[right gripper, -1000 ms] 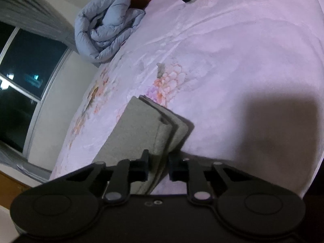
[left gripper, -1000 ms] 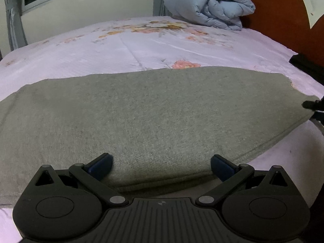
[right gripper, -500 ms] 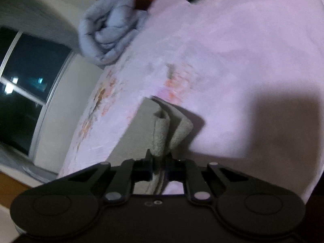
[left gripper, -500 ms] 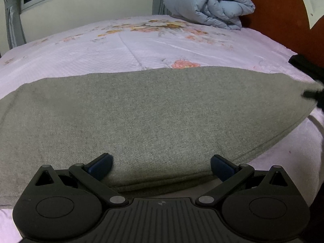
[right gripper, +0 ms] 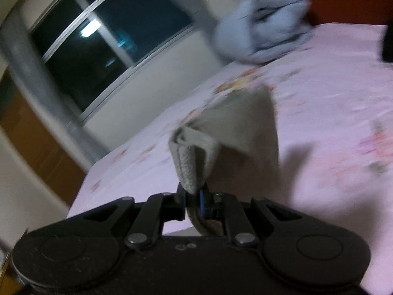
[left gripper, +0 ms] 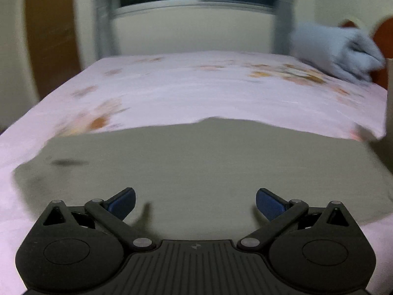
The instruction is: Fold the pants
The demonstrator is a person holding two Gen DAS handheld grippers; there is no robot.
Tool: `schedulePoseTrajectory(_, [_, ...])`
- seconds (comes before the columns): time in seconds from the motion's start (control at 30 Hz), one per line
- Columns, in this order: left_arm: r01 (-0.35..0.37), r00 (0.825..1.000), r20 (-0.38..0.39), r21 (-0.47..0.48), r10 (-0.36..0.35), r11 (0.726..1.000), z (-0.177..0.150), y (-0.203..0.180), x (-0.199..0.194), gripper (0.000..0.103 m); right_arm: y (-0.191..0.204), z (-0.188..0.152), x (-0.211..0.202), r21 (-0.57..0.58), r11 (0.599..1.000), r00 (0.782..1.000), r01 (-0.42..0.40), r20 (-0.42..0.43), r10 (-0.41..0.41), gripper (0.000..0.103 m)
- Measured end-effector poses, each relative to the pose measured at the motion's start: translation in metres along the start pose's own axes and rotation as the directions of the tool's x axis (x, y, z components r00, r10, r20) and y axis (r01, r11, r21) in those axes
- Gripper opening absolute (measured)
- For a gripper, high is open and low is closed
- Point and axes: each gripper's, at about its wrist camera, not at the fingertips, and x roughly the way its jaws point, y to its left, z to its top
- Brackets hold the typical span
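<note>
The grey-green pants (left gripper: pixel 201 172) are spread flat across the near part of the pink flowered bedsheet (left gripper: pixel 196 91), while one end (right gripper: pixel 194 157) is lifted clear of the sheet in a bunched, doubled fold. That fold is clamped between the jaws of the right gripper (right gripper: pixel 196 198), which are pressed together on the cloth. The left gripper (left gripper: pixel 195 202) is seen above the flat cloth with its jaws wide apart and nothing between them. A rolled pale-blue quilt (right gripper: pixel 262 27) is seen at the far end of the bed, beside a dark window (right gripper: pixel 103 44). Both views are blurred.
</note>
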Motion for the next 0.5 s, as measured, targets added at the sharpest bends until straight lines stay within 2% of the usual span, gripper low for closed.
schedulePoseTrajectory(0.07, [-0.006,1.000,-0.012,-0.074,0.005,0.997,-0.007,0.032,0.002,0.103,0.037,-0.031,0.027,-0.056,0.998,0.997,-0.037,-0.072,0.033,0.001])
schedulePoseTrajectory(0.13, [-0.010,1.000,-0.022,-0.122,0.007,0.992,-0.015,0.051,0.004,0.103,0.063,-0.068,0.056,-0.089,0.993,0.985,-0.076,-0.163,0.060,0.001])
schedulePoseTrajectory(0.2, [-0.004,1.000,-0.020,-0.151,0.001,0.989,-0.024,0.061,0.004,0.103,0.084,-0.114,0.092,-0.126,0.987,0.956,-0.100,-0.288,0.061,0.001])
schedulePoseTrajectory(0.27, [0.003,1.000,-0.015,-0.165,-0.006,0.986,-0.031,0.067,0.004,0.103,0.093,-0.155,0.119,-0.179,0.982,0.918,-0.068,-0.396,-0.008,0.003])
schedulePoseTrajectory(0.33, [0.017,1.000,-0.010,-0.165,-0.019,0.986,-0.033,0.068,0.006,0.103,0.096,-0.170,0.119,-0.231,0.971,0.934,-0.054,-0.355,-0.033,0.003])
schedulePoseTrajectory(0.5, [0.027,1.000,0.001,-0.174,-0.027,0.984,-0.028,0.070,0.008,0.103,0.099,-0.162,0.096,-0.241,0.966,0.950,-0.090,-0.311,0.011,0.003])
